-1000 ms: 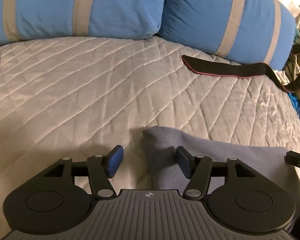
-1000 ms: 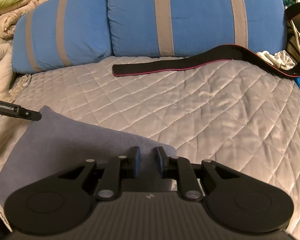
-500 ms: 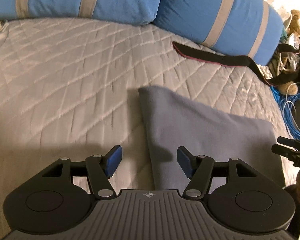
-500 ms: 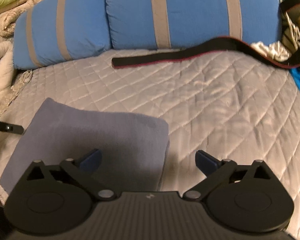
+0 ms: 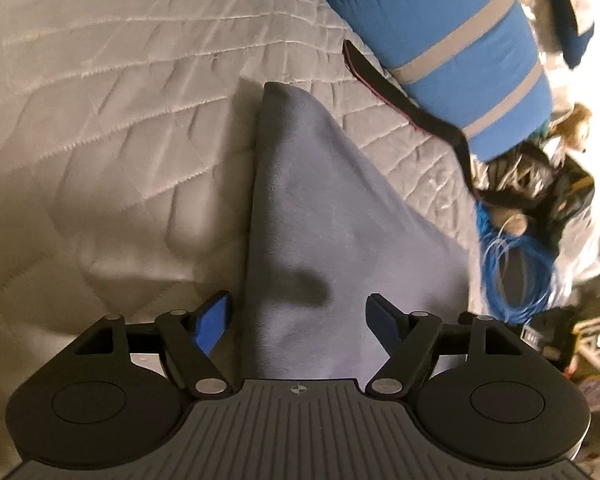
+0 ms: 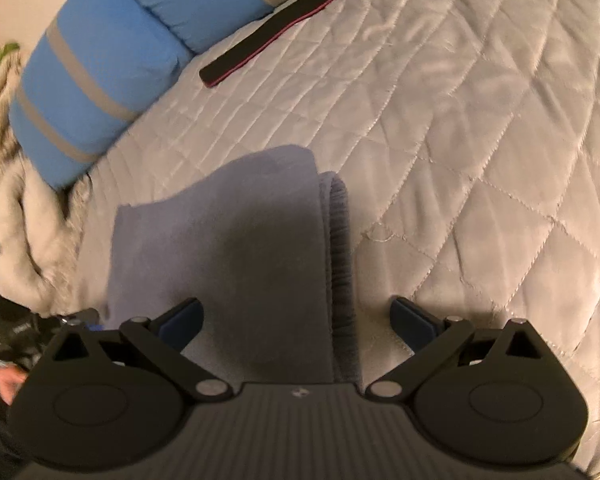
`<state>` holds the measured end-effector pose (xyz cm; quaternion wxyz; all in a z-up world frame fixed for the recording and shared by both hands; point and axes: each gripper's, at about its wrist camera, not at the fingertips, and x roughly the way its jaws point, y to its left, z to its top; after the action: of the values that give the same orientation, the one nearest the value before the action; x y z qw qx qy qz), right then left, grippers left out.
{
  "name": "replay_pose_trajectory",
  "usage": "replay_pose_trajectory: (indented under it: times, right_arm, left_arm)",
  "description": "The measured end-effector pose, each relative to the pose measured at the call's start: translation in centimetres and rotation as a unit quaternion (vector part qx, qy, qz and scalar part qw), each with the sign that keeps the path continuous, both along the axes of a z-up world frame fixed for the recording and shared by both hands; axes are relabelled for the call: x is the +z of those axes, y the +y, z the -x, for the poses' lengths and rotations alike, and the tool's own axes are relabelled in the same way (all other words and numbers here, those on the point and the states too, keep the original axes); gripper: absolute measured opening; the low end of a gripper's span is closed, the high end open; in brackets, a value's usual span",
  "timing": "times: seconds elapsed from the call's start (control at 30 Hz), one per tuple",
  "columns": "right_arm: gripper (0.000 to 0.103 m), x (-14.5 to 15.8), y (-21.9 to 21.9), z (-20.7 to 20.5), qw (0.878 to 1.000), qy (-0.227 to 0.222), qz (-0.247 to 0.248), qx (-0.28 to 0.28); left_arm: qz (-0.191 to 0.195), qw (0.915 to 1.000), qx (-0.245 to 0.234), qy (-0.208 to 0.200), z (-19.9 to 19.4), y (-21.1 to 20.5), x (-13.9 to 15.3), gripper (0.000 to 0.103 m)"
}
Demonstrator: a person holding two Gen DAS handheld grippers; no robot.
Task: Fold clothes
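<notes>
A folded grey-blue garment [image 5: 324, 216] lies flat on the quilted bed. In the left wrist view my left gripper [image 5: 298, 318] hovers over the garment's left edge; its jaws are opening, the cloth lies below the gap and the blue pads do not press on it. In the right wrist view the same garment [image 6: 236, 248] shows a ribbed cuff [image 6: 340, 248] along its right fold. My right gripper [image 6: 296, 318] stands wide open over that right edge, pads apart from the cloth.
The beige quilted bedspread [image 6: 480, 128] spreads around the garment. Blue pillows with grey stripes [image 5: 452, 40] [image 6: 100, 64] sit at the bed's head, with a black strap [image 6: 276, 28] in front. Blue cable coils [image 5: 512, 264] and clutter lie off the bed's side; rumpled blankets [image 6: 16, 216] lie at the left.
The right gripper went from nearly shut on the garment's corner to wide open. Both cameras tipped down and rolled, now looking onto the garment. The left jaws spread wider.
</notes>
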<state>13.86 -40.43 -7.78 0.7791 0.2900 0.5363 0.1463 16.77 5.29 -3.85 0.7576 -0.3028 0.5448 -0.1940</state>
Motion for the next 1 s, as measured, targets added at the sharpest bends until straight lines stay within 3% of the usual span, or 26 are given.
replay_pose_trajectory:
  times: [0.17,0.2,0.23,0.3,0.33,0.47,0.63,1.0]
  right_arm:
    - [0.097,-0.2,-0.1,-0.2,1.0,0.005,-0.028,0.014]
    - [0.078,-0.3,0.0,-0.2,0.999,0.007,-0.027,0.017]
    - [0.056,-0.3,0.1,-0.2,0.999,0.008,-0.027,0.021]
    - [0.035,-0.2,-0.1,0.1,1.0,0.006,-0.026,0.016]
    - [0.031,0.0,-0.1,0.2,0.999,-0.001,-0.028,0.018]
    - [0.027,0.7,0.0,0.8,0.999,-0.028,-0.033,0.02]
    - [0.027,1.5,0.2,1.5,0.996,-0.059,-0.062,0.023]
    - [0.026,3.9,4.0,0.2,0.991,-0.103,-0.076,0.044]
  left_arm:
    - [0.066,0.9966,0.042,0.029,0.0,0.4,-1.6,0.074]
    - [0.071,0.9954,0.053,0.037,0.0,0.4,-1.7,0.071]
    - [0.076,0.994,0.065,0.045,-0.1,0.5,-1.9,0.056]
    - [0.051,0.995,0.066,0.055,0.0,0.2,-2.0,0.02]
    - [0.035,0.9955,0.066,0.059,0.0,0.0,-2.0,0.017]
    - [0.007,0.9984,0.044,0.036,0.1,-0.8,-0.4,0.013]
    - [0.008,0.9997,0.023,0.007,0.5,0.1,2.3,0.013]
    - [-0.005,0.9987,0.049,-0.014,-0.1,3.4,4.2,0.013]
